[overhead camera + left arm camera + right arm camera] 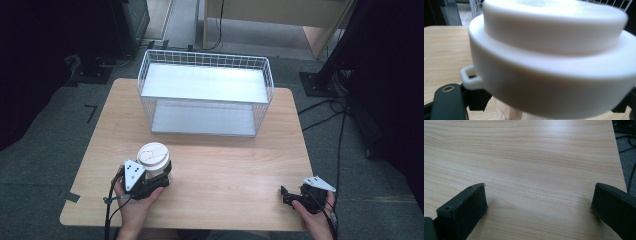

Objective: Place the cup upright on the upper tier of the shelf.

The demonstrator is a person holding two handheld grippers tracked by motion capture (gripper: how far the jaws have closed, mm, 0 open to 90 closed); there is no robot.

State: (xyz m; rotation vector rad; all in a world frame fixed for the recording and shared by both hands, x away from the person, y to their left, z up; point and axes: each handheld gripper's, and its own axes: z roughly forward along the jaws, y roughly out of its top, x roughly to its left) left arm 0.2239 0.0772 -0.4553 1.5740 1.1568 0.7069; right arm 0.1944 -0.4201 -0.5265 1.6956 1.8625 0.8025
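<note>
At the near edge of a light wooden table (225, 165), a person's left hand (131, 202) holds the left gripper (156, 176) clamped around a paper cup (153, 165) capped with a white plastic lid (152, 154). The cup stands upright on the table's near left part, just in front of the hand, with the black jaws pressed against its sides below the lid. In the left gripper view the lid (549, 57) looms close and slightly blurred, its small pull tab (471, 78) jutting out to the left above one dark jaw, and a sliver of the cup's pale wall (506, 112) shows beneath the rim.

At the near right corner, well apart from the cup, the person's right hand (317, 212) rests the right gripper (286, 196) low over the tabletop, its grey three-cornered plate (319, 183) on top and a cable trailing back. The right gripper view shows its two black jaws standing wide apart with nothing but bare wood grain (536, 170) between them.

Farther back, across the middle of the table, a white wire basket (206, 92) with two flat shelves sits at the far edge, its open front facing the person. Beyond it lie grey carpet (60, 130), dark equipment stands and loose cables on the floor.
</note>
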